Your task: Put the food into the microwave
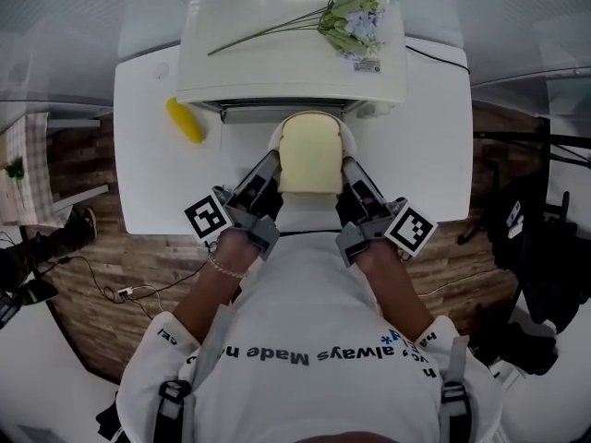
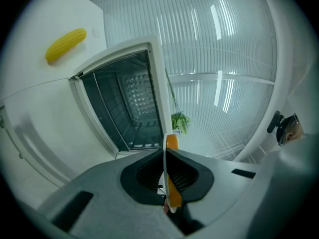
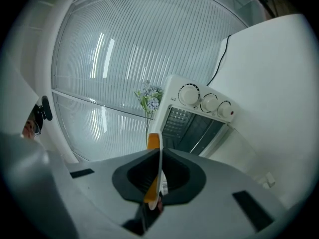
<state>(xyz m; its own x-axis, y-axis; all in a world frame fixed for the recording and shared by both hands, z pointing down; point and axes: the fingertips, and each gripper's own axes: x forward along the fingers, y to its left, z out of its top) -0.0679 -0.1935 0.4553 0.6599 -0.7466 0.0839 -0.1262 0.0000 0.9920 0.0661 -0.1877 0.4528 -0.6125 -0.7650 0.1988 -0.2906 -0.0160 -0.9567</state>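
Far to your left, a yellow plastic corn cob (image 1: pixel 185 120) lies on the white tabletop (image 1: pixel 148 173), well apart from everything you are handling; leave it out of this move.

Your left gripper (image 1: pixel 266 169) has its fingers pinching the left rim of the round white plate (image 1: pixel 273 137). In the left gripper view that gripper (image 2: pixel 166 151) shows the thin rim edge-on, clamped between the dark pads.

The plate carries the food, a pale yellow slice of bread (image 1: pixel 309 155), which sits between your two hands with its longer side running away from you towards the oven. It looks to be carried off the tabletop, just in front of the opening and not yet inside.

Your right gripper (image 1: pixel 351 169) mirrors the left, its fingers pressed onto the right rim. The right gripper view shows the same thin edge caught there (image 3: pixel 157 156).

What the next move turns on is this: the white box-shaped microwave (image 1: pixel 286 53) stands straight ahead of both sets of fingers with its door open, and the dark cavity (image 2: pixel 124 103) faces you. A spray of artificial flowers (image 1: pixel 355 17) lies on its roof. Neither hand is nearer, so you would likely push both forward together and keep the plate level as it enters
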